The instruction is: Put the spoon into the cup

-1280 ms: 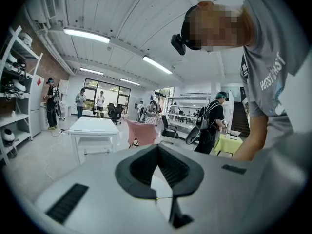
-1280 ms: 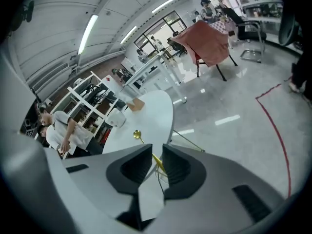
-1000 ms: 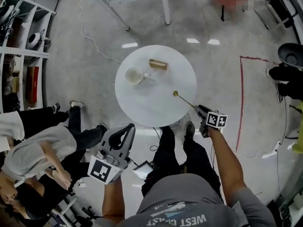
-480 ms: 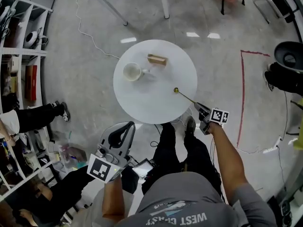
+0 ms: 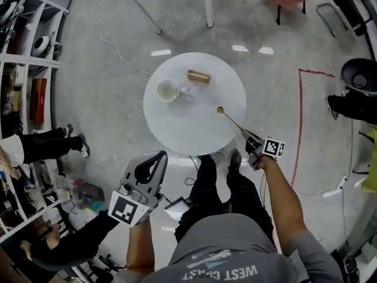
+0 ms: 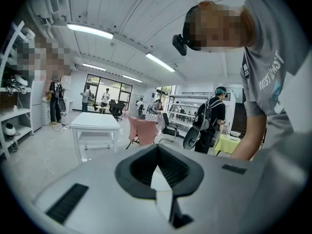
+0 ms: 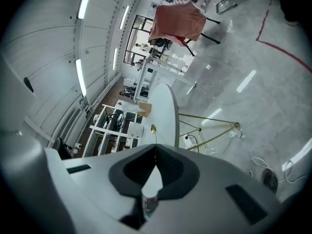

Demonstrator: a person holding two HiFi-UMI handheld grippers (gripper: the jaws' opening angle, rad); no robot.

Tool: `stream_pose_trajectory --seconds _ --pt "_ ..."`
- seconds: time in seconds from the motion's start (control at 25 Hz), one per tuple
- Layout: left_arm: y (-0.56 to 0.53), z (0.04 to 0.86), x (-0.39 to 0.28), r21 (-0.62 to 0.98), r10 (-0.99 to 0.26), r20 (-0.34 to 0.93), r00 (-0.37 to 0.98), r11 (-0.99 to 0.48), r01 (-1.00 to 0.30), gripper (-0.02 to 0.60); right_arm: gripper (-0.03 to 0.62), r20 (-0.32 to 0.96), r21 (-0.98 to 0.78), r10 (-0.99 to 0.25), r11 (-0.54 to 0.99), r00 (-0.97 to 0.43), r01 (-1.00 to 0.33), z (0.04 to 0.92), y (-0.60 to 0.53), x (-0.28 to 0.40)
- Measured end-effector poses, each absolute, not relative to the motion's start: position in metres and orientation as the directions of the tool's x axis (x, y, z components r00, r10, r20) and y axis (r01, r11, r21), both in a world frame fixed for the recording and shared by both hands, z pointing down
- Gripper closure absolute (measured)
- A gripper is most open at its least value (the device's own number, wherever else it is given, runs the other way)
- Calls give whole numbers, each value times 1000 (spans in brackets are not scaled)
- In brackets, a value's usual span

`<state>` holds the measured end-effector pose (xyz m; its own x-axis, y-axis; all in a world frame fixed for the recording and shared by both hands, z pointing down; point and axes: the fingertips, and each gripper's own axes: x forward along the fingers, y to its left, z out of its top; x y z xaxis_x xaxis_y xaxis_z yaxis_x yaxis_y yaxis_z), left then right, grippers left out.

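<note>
Clamping spoon (image 5: 231, 121) handle end in clenched right gripper (image 5: 246, 136); judged light, stiff, slippery, liable to pivot. Cup (image 5: 168, 91) toward ten o'clock. Left gripper (image 5: 155, 157) closed, empty.

Grey concrete floor (image 5: 100, 105), white shelving (image 5: 46, 65), red tape (image 5: 301, 128)

Shirt print, head view: you wear a grey shirt (image 5: 232, 263) with "WEST" in pale capitals, upside down from here; the second word is cut off and reads only in part.
Shirt print, left gripper view: "WEST" again, running up your chest; the smaller print beside it is too small to read.
Left tongs (image 5: 158, 156): the left cube (image 5: 128, 210) carries a black-and-white square marker.
Right tongs (image 5: 244, 133): the right cube (image 5: 272, 148) carries the same kind of marker.
</note>
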<state>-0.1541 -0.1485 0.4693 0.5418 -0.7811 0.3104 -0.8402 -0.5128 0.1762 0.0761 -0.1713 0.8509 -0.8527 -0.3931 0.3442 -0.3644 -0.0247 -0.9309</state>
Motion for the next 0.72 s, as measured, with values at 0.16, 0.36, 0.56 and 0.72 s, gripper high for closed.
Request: stream_pose_trajectory --seconds 0.16,0.36,0.56,0.72 --pt "-148 464 -160 174 -794 294 532 -503 -847 578 591 370 -919 -378 -12 -849 -395 844 -175 75" --pt "-147 460 -167 167 -814 272 513 -485 -858 578 591 329 -932 -370 22 -869 -363 831 -186 66" --pt "-143 455 -175 159 -836 243 492 -466 -871 578 591 290 -941 -365 59 -885 -333 815 -194 53" --pt "-138 451 -185 150 -851 226 475 -451 -880 578 591 274 -942 -357 86 -893 -323 802 -203 38"
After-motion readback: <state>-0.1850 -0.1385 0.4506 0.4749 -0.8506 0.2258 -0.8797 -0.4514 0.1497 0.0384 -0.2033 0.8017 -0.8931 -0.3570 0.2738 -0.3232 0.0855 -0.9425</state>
